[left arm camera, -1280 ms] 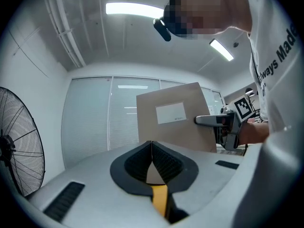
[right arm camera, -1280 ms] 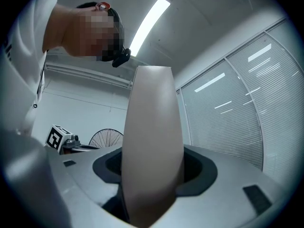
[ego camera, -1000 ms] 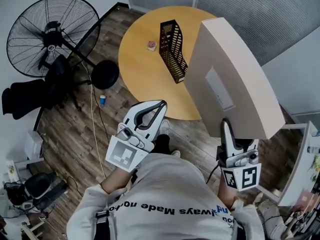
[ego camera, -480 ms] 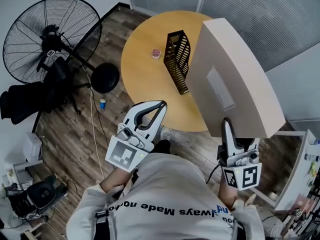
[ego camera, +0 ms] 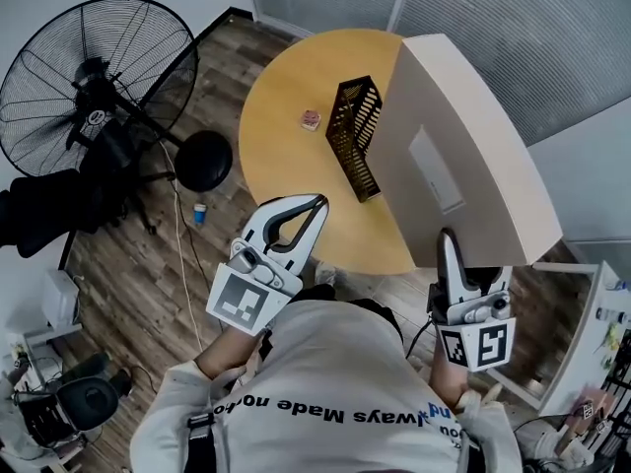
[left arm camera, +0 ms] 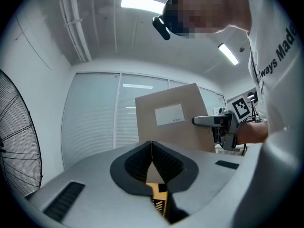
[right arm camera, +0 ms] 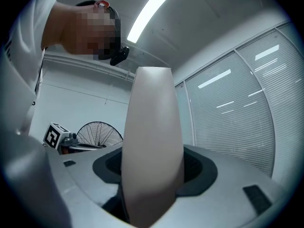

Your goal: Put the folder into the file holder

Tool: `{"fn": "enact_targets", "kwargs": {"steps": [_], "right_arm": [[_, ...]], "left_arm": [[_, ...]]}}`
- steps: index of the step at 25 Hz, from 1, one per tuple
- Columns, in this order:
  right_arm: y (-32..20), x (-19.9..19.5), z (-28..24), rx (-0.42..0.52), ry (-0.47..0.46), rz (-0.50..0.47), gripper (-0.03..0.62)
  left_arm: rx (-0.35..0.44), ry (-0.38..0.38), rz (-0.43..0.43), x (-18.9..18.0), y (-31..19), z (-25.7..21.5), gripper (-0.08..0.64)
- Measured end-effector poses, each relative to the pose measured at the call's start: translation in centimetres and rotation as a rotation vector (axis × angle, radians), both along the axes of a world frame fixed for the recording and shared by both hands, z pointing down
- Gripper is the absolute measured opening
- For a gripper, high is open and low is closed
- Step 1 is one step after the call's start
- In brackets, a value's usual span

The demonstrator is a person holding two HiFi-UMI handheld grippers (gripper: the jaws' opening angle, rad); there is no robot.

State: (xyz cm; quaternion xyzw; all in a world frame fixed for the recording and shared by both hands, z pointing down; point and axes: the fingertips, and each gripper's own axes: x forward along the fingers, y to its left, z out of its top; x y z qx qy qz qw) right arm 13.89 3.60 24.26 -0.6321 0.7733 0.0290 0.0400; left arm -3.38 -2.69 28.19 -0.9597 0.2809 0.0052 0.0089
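Desk (ego camera: 286,156) and file holder (ego camera: 357,136) sit lower in the head view than 1 s back, so the person looks to be walking up. Grippers unchanged.

Right gripper (ego camera: 447,246): jaws clamped on the lower edge of the folder (ego camera: 463,156), which is carried upright in the air, broad labelled face toward the left gripper. It hangs above the desk's right side and hides part of it. Not yet at the holder.

Left gripper (ego camera: 317,205): jaws pressed together, tips touching, nothing between them. Held low near the body.

Step, as I judge it: carry and approach, insertion not begun. Holder stands upright on the desk, open top up. Next move calls for bringing the folder over that opening, lining its edge with the slot, then lowering. The free gripper could steady the holder.

Count: 1 folder, 1 file holder, 2 grippers, 1 small pinkish item (ego camera: 311,119) on the desk just left of the holder, 1 floor fan (ego camera: 94,72).
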Motion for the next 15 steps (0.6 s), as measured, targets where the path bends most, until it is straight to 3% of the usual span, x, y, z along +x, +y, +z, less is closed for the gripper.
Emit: {"fn": "enact_targets", "kwargs": {"steps": [15], "right_arm": [[-3.2, 0.7, 1.9, -0.01, -0.018, 0.014, 0.293]], "left_arm": [[-0.003, -0.002, 0.005, 0.9, -2.5, 0.9, 0.025]]}}
